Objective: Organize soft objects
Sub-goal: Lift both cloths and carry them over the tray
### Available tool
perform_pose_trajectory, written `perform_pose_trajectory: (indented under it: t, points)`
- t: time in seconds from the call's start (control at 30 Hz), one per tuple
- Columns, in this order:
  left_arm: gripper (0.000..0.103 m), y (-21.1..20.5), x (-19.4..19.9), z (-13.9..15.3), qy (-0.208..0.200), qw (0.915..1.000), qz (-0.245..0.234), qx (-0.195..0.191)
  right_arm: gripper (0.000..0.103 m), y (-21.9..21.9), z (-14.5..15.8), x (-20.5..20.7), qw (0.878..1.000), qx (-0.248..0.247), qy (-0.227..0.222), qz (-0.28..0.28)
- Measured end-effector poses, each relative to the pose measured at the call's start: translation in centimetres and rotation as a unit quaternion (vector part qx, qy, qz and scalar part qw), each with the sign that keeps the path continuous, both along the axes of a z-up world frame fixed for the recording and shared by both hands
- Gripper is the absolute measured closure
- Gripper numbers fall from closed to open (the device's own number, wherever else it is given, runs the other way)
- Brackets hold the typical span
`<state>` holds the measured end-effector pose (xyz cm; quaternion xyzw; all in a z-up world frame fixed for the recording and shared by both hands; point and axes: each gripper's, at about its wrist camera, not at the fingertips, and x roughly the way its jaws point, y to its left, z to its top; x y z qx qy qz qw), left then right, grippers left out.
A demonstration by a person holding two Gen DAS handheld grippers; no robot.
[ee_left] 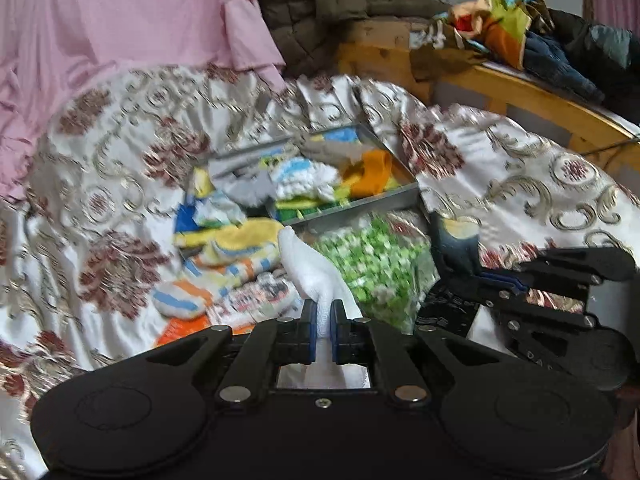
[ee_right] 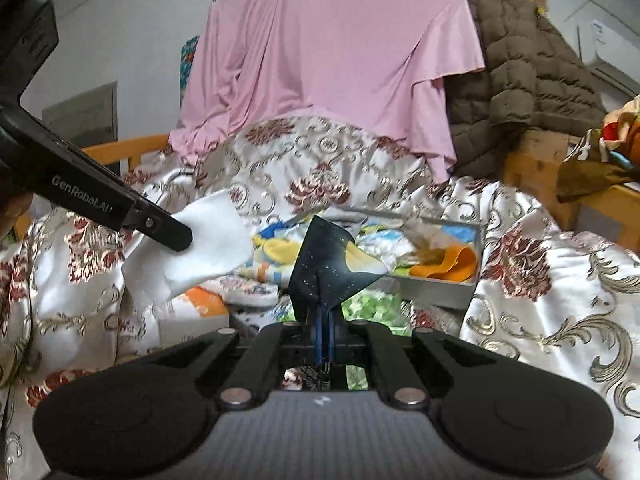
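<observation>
the left gripper point(ee_left: 323, 312) is clamped on a white sock point(ee_left: 308, 268), plain knit, its toe standing up just above the blue pads at lower centre of the left wrist view. in the right wrist view the same white sock point(ee_right: 208, 236) hangs off that gripper's black fingers at centre left. the right gripper point(ee_right: 323, 322) is pinched tight on a dark navy sock point(ee_right: 328, 268) speckled with tiny white dots and carrying a pale yellow patch; it fans up in a rough triangle at frame centre.

behind both, at middle of frame, a grey tray point(ee_left: 352, 202) holds a jumble of 1 orange piece and blue, white and yellow socks, with more striped socks point(ee_left: 224, 256) spilled at its lower left on the floral bedspread point(ee_left: 120, 168). a green-and-white patterned cloth point(ee_left: 372, 256) lies just below the tray's near rim. a wooden bed rail point(ee_left: 520, 88) crosses the upper right and a pink cloth point(ee_left: 140, 20) drapes the upper left; the bedspread lies bare at far left and right.
</observation>
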<state>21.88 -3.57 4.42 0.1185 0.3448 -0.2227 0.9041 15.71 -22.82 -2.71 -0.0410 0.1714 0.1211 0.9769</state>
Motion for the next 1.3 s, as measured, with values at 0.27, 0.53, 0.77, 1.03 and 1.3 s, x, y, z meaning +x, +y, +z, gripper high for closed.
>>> perform_pose_trajectory:
  t: [0.27, 0.53, 0.77, 1.03, 1.3]
  points:
    - [0.097, -1.7, -0.4, 3.0, -0.046, 0.9983, 0.035, 0.001, 0.1, -0.9, 1.4, -0.4, 0.999, 0.017, -0.031, -0.008]
    - [0.097, -3.2, 0.4, 4.2, -0.073, 0.9956, 0.059, 0.007, 0.1, -1.8, 1.7, 0.3, 0.999, 0.027, -0.039, -0.022]
    - [0.096, -3.7, 2.5, 4.5, -0.087, 0.9933, 0.075, 0.013, 0.1, -2.9, 3.7, 3.1, 0.997, 0.04, -0.06, -0.037]
    - [0.096, -4.8, 8.7, 3.9, -0.091, 0.9925, 0.081, -0.012, 0.1, -5.1, 6.5, 10.8, 0.995, 0.042, -0.076, -0.04]
    - [0.096, -5.0, 20.2, -0.4, -0.105, 0.987, 0.087, -0.085, 0.1, -5.9, 5.6, 23.2, 0.998, 0.002, -0.067, -0.012]
